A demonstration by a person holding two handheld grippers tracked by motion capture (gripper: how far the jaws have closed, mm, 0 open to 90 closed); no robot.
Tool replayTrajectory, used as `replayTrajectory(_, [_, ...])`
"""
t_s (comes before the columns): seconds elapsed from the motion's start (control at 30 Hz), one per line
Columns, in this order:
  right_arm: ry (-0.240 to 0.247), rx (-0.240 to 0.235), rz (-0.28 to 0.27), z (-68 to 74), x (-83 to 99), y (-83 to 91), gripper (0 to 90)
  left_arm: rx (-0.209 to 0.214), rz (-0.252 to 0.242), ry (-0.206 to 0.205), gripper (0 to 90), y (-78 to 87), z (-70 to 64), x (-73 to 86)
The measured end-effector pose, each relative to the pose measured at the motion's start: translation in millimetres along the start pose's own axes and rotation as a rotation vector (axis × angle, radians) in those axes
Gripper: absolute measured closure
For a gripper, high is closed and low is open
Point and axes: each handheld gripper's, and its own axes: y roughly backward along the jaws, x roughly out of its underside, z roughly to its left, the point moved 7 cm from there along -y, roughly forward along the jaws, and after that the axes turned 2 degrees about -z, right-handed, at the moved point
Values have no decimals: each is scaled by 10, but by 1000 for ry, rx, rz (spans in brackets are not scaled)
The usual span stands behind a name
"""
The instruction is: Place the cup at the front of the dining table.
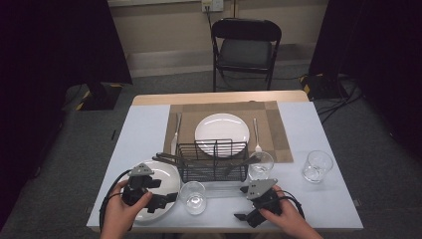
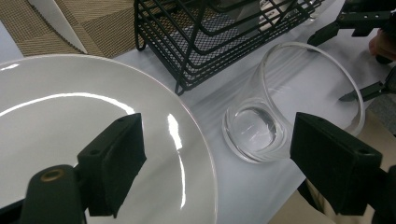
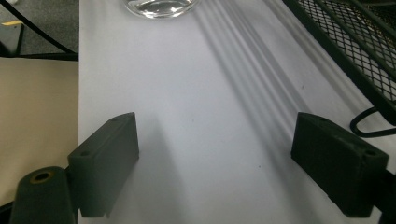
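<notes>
The left gripper (image 1: 166,198) hangs low over the near plate (image 1: 166,174) at the table's front left corner, its jaws spread wide with nothing between them. In the left gripper view one jaw sits above the plate's white surface (image 2: 70,121) and the other beyond the near glass (image 2: 280,112), which stands just beside the plate's rim, between the two grippers. The right gripper (image 1: 241,215) rests near the front edge on the person's right, jaws likewise parted and empty over the bare white table cover (image 3: 196,116).

Right behind the glass (image 1: 193,196) stands a black wire rack (image 1: 213,159), close enough to crowd any reach forward; dark utensils (image 1: 166,158) poke out of its left side. A second glass (image 1: 261,164) stands against the rack's right end, and a third (image 1: 317,166) stands well apart to the right. Behind the rack, on a woven placemat (image 1: 278,129), lies another white plate (image 1: 221,129), with a knife (image 1: 176,132) on its left and a fork (image 1: 257,134) on its right. A black chair (image 1: 245,50) stands beyond the table.
</notes>
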Motion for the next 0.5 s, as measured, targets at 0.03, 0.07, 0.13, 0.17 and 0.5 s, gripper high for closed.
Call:
replayTrajectory(0.03, [0, 0, 0, 0, 0, 0, 139, -2, -1, -1, 175, -3, 0, -2])
replayTrajectory(0.07, [0, 0, 0, 0, 0, 0, 139, 0, -2, 0, 175, -8, -4, -3])
replayTrajectory(0.13, [0, 0, 0, 0, 0, 0, 139, 4, -2, 1, 175, -28, -12, -1])
replayTrajectory(0.17, [0, 0, 0, 0, 0, 0, 139, 7, 0, 2, 175, -40, -21, 1])
replayTrajectory(0.5, [0, 0, 0, 0, 0, 0, 139, 3, 6, -4, 162, -71, -32, -3])
